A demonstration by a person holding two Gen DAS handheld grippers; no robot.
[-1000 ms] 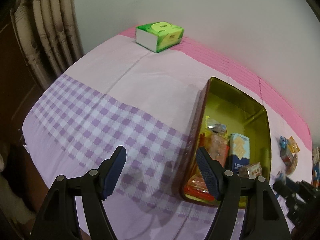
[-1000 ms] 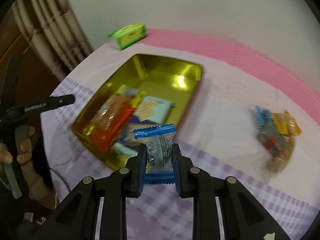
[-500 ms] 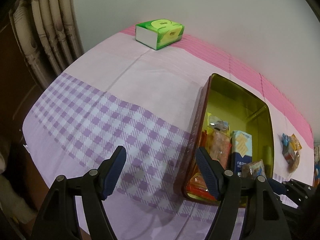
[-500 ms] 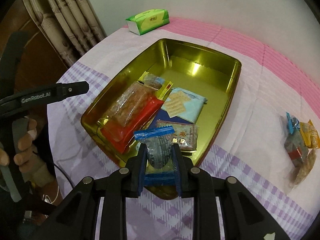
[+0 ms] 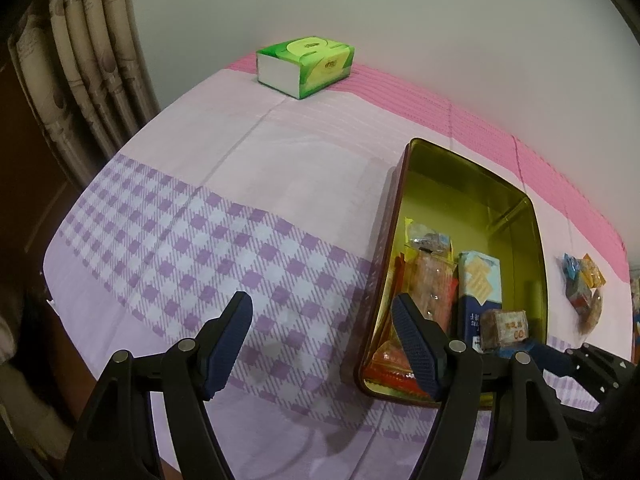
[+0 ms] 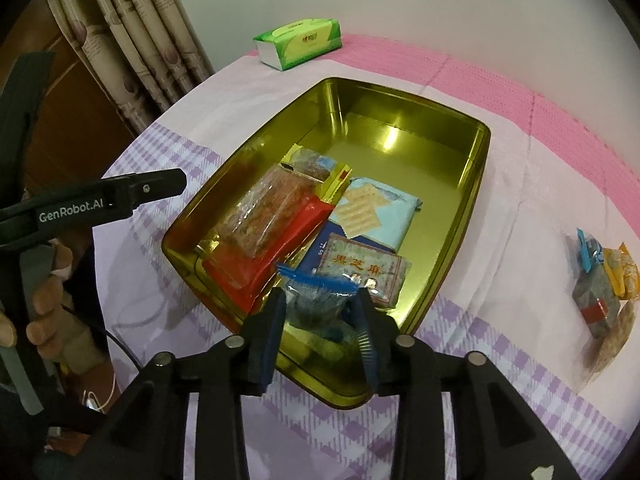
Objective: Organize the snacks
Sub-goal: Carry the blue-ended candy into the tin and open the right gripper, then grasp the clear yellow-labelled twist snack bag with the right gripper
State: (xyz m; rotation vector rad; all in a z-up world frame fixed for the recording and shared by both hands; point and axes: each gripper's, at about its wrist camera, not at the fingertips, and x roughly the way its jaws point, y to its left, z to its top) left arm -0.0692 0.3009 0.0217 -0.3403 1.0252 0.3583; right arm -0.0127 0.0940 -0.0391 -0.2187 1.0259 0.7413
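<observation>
Over tin (image 6: pixel 476 168), right tool (image 6: pixel 320 312) has opened

We count one gold tin (image 6: pixel 476 168), five snack packets inside it, one tissue box (image 6: pixel 298 43), two grippers.

Gold tin (image 6: pixel 460 216) holds packets; blue-wrapped snack (image 6: pixel 318 300) over near end; loose snacks (image 6: pixel 604 292) beside.

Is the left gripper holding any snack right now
No, the left gripper is open, hovering empty above the checked tablecloth.
</observation>
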